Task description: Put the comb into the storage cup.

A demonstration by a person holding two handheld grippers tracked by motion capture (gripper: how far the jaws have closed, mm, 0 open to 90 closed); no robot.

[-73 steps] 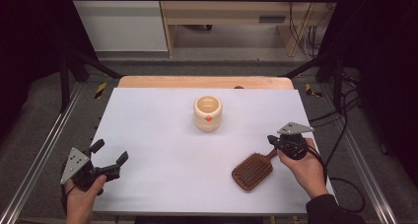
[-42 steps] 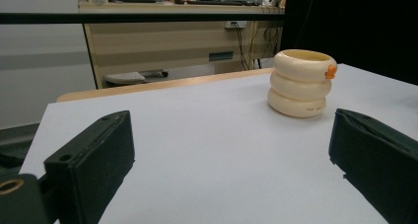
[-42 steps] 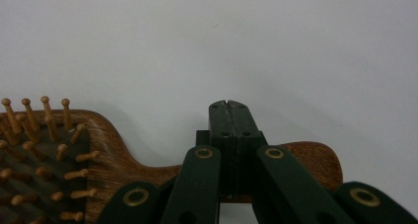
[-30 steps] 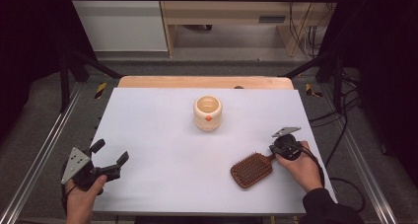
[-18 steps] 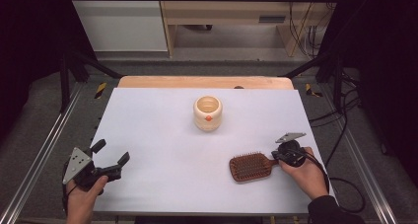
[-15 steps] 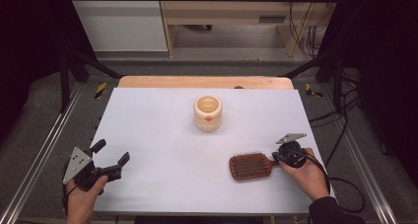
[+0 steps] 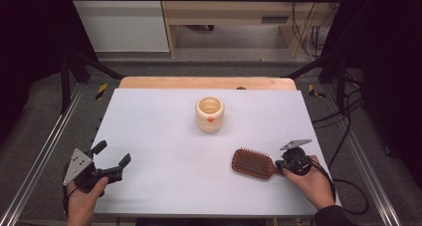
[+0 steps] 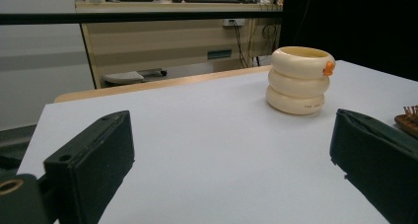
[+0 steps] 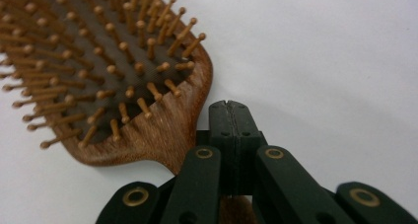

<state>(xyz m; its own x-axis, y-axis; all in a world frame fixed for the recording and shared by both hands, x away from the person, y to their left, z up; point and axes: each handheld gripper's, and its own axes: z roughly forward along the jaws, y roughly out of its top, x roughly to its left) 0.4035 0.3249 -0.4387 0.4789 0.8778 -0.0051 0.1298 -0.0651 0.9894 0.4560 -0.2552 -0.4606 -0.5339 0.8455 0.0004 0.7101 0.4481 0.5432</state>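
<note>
We see our two hands at the near edge of the bench (image 7: 164,136), one at each corner. At near left, our left hand (image 7: 84,198) holds the left gripper (image 7: 112,159) just above the white surface, and its jaws are released, spread wide with bare bench between them. From the left gripper view the two black pads stand far apart at the picture's edges.

At near right, our right hand (image 7: 311,183) holds the right gripper (image 7: 279,165), which points left across the bench. Its jaws are clenched: in the right gripper view the two pads meet tip to tip over the handle of the wooden hairbrush (image 9: 113,71). The handle runs on beneath the closed jaws, but we cannot tell from these views whether the pads actually pinch the wood or only lie on top of it.

The hairbrush (image 7: 251,162) lies flat on the bench just left of the right gripper, bristles up, its oval head toward the middle and its handle toward our right hand.

Farther off, near the middle of the bench and well apart from both grippers, stands a cream ribbed cup (image 7: 209,114), upright and open at the top, with a small orange knob on its near side. The left gripper view shows the cup (image 8: 299,79) as three stacked rings.

Beyond the white surface runs a strip of bare wood (image 7: 206,82) along the far edge.
</note>
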